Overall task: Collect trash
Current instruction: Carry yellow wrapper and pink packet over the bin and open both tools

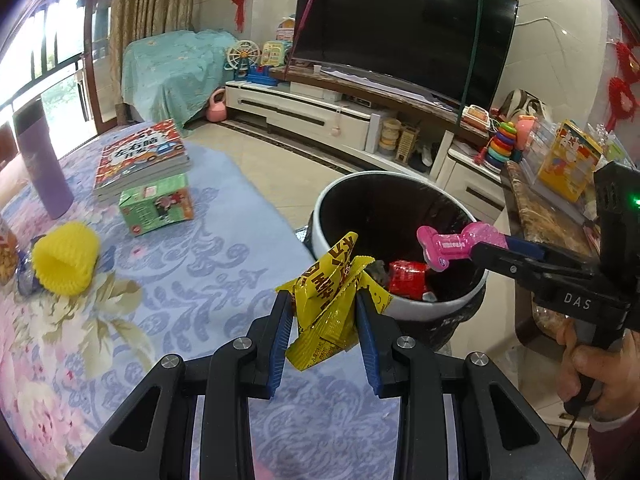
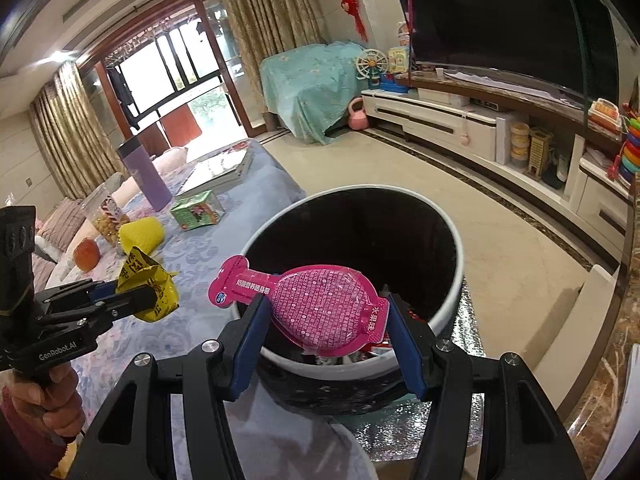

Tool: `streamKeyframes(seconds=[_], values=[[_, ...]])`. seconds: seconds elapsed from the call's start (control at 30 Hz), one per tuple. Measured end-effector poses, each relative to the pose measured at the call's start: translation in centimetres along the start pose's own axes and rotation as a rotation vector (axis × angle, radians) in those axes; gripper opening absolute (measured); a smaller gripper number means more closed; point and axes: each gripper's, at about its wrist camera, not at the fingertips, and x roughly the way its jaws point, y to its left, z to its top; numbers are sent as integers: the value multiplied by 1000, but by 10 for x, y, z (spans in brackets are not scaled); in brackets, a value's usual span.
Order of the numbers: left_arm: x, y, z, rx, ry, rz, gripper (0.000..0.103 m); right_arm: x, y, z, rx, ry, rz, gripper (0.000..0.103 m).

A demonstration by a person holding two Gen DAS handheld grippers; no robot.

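On the flowered blue-and-pink tablecloth [image 1: 168,280], at the left, a yellow foam-net fruit sleeve [image 1: 66,260] lies untouched, probably trash to be collected; the green carton [image 1: 158,204] may be another piece. Further right, the left gripper [image 1: 324,308] clamps a crumpled yellow snack wrapper [image 1: 328,300] near the table's edge, just short of the round white-rimmed, black-lined trash bin [image 1: 348,196]. Inside the bin a red packet [image 1: 406,276] already rests among other scraps. At the right, the right gripper [image 2: 324,320] holds a flat pink racket-shaped blister pack [image 2: 320,300] above the bin's mouth. Both pieces are not yet dropped.
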Motion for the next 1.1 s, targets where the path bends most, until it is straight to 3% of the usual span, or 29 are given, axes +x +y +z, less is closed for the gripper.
streamKeyframes(seconds=[1.1], values=[[68, -25, 42, 52, 42, -39, 31, 17, -30, 23, 3, 30, -50, 60]])
